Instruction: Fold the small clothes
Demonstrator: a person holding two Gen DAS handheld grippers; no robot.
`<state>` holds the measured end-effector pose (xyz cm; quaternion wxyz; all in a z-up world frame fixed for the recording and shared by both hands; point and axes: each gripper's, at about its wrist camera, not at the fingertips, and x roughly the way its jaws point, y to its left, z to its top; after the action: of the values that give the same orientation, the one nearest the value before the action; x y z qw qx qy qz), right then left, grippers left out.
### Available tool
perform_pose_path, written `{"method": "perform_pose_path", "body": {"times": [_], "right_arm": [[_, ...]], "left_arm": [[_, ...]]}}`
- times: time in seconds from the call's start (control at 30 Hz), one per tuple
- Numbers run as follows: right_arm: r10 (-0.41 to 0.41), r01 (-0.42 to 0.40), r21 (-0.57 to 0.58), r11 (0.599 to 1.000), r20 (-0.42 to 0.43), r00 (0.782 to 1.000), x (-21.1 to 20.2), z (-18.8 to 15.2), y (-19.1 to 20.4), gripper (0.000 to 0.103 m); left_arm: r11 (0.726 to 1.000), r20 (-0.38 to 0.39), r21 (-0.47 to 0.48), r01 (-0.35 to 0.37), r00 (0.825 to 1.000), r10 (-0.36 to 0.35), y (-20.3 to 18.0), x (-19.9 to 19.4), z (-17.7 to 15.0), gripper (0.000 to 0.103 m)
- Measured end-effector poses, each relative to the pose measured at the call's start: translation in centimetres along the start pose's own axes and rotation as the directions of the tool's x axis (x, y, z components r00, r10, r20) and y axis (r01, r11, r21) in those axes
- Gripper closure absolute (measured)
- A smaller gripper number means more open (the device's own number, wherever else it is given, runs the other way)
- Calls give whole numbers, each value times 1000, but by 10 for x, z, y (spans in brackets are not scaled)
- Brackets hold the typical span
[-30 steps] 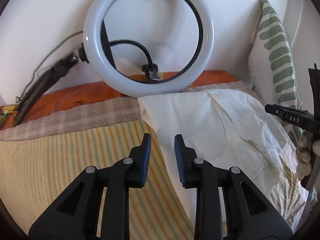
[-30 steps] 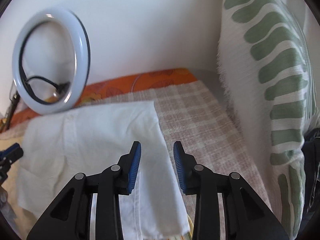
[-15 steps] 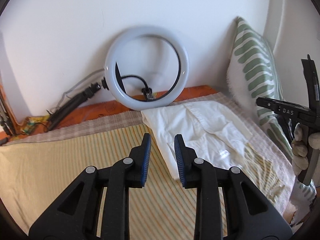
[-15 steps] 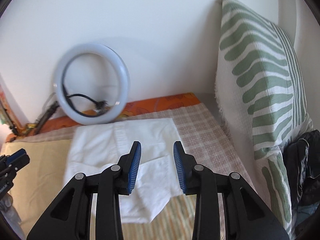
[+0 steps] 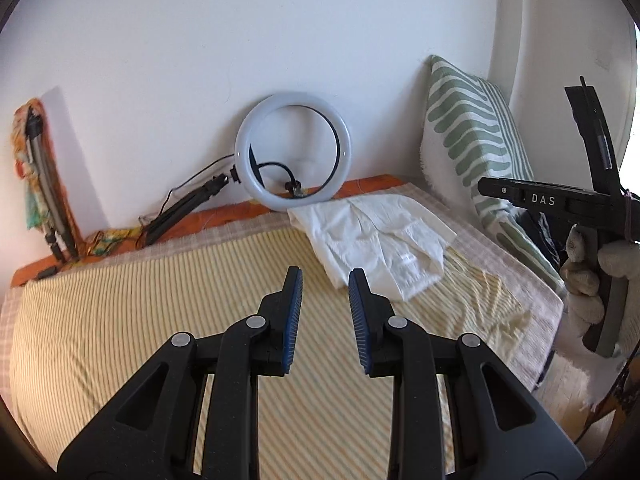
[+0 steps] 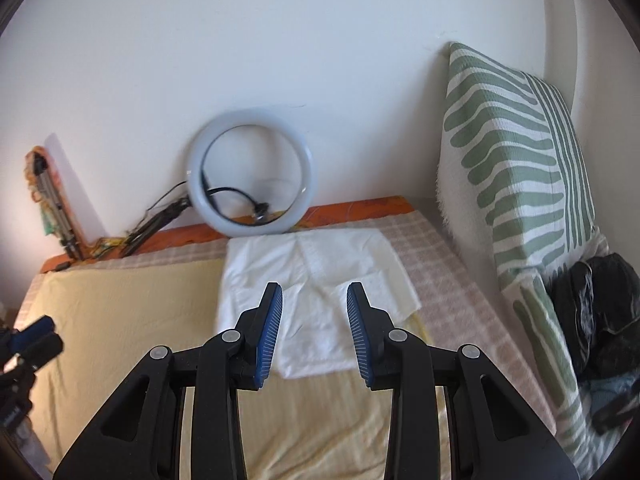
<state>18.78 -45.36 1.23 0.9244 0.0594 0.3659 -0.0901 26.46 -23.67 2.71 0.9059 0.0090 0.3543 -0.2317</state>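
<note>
Both claws hang clear of the bed (image 5: 120, 300), left claw (image 5: 325, 276) and right claw (image 6: 314, 290) each part open with nothing between the pads. The white garment (image 6: 316, 280) lies folded at twelve o'clock near the wall, so this piece looks done. Ring light (image 5: 293, 151) sits just behind it, striped pillow (image 6: 516, 184) at two o'clock; nothing blocks the way.

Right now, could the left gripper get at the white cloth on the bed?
Probably yes. The left gripper is open and holds nothing, and only bare striped sheet lies between it and the white cloth. It hangs above the bed, so it would need to come down and forward.
</note>
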Motion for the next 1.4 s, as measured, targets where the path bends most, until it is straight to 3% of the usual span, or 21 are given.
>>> {"method": "perform_pose_path", "body": {"times": [0.3, 0.53, 0.6, 0.73, 0.8, 0.97, 1.17, 1.4], "right_arm": [[34, -34, 6, 999, 8, 999, -33, -44, 36, 71], [-17, 17, -17, 1000, 54, 998, -39, -62, 46, 70], [-32, 33, -8, 999, 74, 997, -41, -65, 44, 60], [-20, 19, 9, 1000, 82, 996, -41, -67, 41, 52], [-14, 13, 16, 1000, 80, 997, -40, -69, 41, 44], [-35, 35, -2, 999, 94, 995, -38, -72, 47, 24], [-26, 27, -6, 1000, 93, 995, -37, -72, 51, 22], [-27, 28, -2, 1000, 86, 996, -36, -73, 52, 21]], "left_arm": [[999, 21, 51, 13, 1000, -14, -5, -45, -39, 77], [998, 12, 64, 25, 1000, -26, -4, -53, -51, 75], [997, 13, 68, 27, 1000, -28, -3, -53, -52, 58], [996, 29, 91, 22, 999, -25, -7, -57, -55, 46], [995, 38, 93, 30, 999, -34, -8, -60, -56, 33], [995, 65, 101, 16, 998, -23, -11, -66, -56, 12], [991, 89, 131, -23, 996, 11, -15, -71, -56, 2], [987, 95, 142, -74, 994, 61, -17, -76, -56, 0]]}}
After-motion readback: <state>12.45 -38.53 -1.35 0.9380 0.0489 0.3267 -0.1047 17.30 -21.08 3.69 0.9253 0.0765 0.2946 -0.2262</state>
